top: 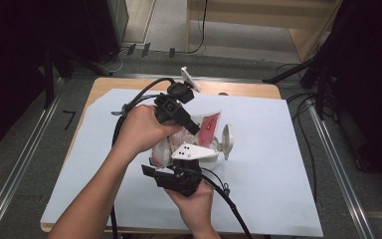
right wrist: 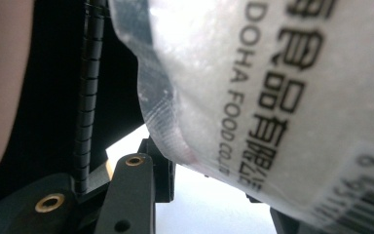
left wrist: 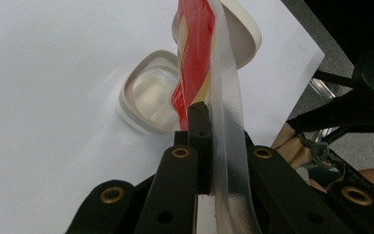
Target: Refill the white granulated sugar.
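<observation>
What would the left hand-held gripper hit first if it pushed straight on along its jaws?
Probably the open white container on the table; the left hand-held gripper, shut on the red-and-clear bag, points toward it, though depth is unclear.

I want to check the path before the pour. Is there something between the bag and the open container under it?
Nothing visible stands between them. The left gripper pinches the bag at its edge, and the container lies open on the sheet beyond it, its lid swung aside. The right gripper holds the bag too.
</observation>
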A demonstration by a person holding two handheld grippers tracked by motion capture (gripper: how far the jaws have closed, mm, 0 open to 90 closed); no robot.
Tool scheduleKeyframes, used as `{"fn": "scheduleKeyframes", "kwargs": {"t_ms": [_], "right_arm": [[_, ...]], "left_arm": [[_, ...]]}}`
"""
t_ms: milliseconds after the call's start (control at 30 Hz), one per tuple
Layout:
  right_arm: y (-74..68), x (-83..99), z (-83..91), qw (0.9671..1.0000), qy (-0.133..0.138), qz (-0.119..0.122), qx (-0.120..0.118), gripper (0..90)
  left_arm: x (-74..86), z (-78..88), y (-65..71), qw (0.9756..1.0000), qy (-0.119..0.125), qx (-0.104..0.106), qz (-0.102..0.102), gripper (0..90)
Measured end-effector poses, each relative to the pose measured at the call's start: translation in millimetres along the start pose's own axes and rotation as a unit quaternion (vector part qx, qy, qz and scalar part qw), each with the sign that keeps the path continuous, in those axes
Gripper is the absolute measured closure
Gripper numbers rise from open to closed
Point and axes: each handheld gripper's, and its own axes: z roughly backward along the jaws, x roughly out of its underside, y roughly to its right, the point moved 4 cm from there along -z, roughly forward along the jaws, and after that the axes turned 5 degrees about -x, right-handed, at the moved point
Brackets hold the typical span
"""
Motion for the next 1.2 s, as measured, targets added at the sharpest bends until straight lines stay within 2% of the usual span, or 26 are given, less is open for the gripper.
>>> {"fn": "scheduleKeyframes", "kwargs": {"t_ms": [67,533,1200], "right_arm": [[-1.8,-0.6,0.0,1.0000,0.002,0.000,-0.006,64.1],[-1.6,-2.9,-2.9,1.0000,0.001,0.004,-0.005,64.2],[-0.2,-5.3,-3.5,0.9999,-0.011,0.009,-0.007,63.9]], "left_arm": [[0.2,-0.4,-0.2,1.0000,-0.003,-0.002,0.000,87.7],[0.3,2.4,-0.5,0.9999,0.001,-0.013,0.001,87.8],[-2.1,2.3,-3.5,0.9999,-0.006,-0.013,0.003,87.8]]}}
